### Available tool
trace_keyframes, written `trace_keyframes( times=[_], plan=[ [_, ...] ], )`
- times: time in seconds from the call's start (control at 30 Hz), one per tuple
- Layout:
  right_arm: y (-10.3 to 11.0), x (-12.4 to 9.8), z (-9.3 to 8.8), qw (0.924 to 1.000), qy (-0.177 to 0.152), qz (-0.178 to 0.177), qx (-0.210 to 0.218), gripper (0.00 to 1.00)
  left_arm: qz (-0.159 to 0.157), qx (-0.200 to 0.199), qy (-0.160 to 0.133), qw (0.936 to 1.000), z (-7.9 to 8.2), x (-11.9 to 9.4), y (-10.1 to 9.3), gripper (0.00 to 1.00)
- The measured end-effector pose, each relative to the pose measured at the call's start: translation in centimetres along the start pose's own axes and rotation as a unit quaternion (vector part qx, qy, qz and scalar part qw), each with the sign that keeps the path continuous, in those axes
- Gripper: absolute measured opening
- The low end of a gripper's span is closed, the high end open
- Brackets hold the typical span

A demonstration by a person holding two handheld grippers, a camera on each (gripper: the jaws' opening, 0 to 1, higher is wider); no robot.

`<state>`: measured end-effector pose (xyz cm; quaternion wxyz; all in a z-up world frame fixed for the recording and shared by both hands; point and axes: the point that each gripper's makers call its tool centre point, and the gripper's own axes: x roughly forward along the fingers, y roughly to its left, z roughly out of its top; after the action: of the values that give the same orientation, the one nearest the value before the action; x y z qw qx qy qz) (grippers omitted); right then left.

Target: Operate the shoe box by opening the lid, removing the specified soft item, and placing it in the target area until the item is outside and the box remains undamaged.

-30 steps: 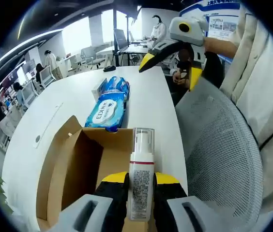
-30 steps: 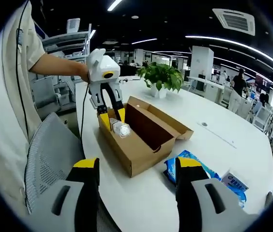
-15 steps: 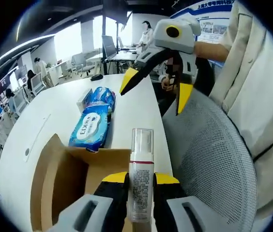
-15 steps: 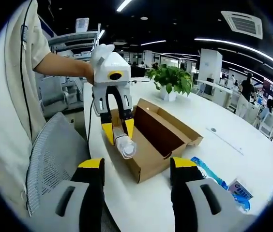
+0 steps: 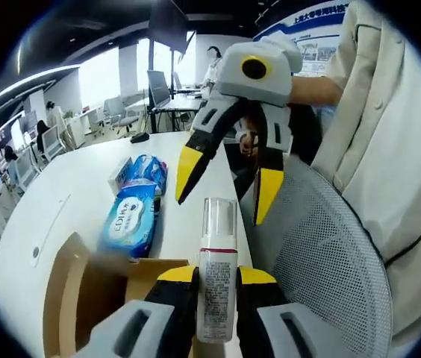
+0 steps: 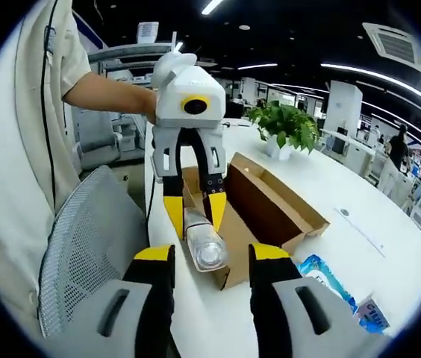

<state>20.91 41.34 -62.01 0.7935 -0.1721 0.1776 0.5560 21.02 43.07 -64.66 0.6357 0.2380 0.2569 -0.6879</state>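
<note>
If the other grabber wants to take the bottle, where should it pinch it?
Probably at the clear cap end. The left gripper is shut on the pump bottle around its labelled body, so the cap sticks out free beyond the jaws. The open right gripper faces that end and could close across the round cap from both sides, coming straight on.

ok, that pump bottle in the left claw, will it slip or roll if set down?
The pump bottle looks like smooth rigid plastic, so probably slippery in the left claw. It is tall and narrow, likely tippy upright. Its round body would probably roll if laid on the table.
</note>
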Motion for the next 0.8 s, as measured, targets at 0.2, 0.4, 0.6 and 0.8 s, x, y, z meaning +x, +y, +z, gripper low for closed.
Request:
trace_keyframes(
  times=[0.2, 0.4, 0.6, 0.8],
  plan=[
    [0.7, 0.2, 0.5, 0.9996, 0.001, 0.019, -0.020, 0.27, -0.007, 0.012, -0.013, 0.9998, 0.4, 0.0, -0.4, 0.18],
    [1.0, 0.3, 0.8, 0.9988, 0.005, 0.031, -0.038, 0.19, -0.011, 0.015, -0.020, 0.9996, 0.6, 0.2, -0.8, 0.18],
    [1.2, 0.4, 0.8, 0.9977, 0.014, 0.039, -0.054, 0.18, -0.012, 0.016, -0.021, 0.9996, 0.5, 0.3, -0.8, 0.18],
    [1.4, 0.5, 0.7, 0.9965, 0.025, 0.046, -0.065, 0.17, -0.016, 0.021, -0.013, 0.9996, 0.3, 0.6, -0.8, 0.19]
  ],
)
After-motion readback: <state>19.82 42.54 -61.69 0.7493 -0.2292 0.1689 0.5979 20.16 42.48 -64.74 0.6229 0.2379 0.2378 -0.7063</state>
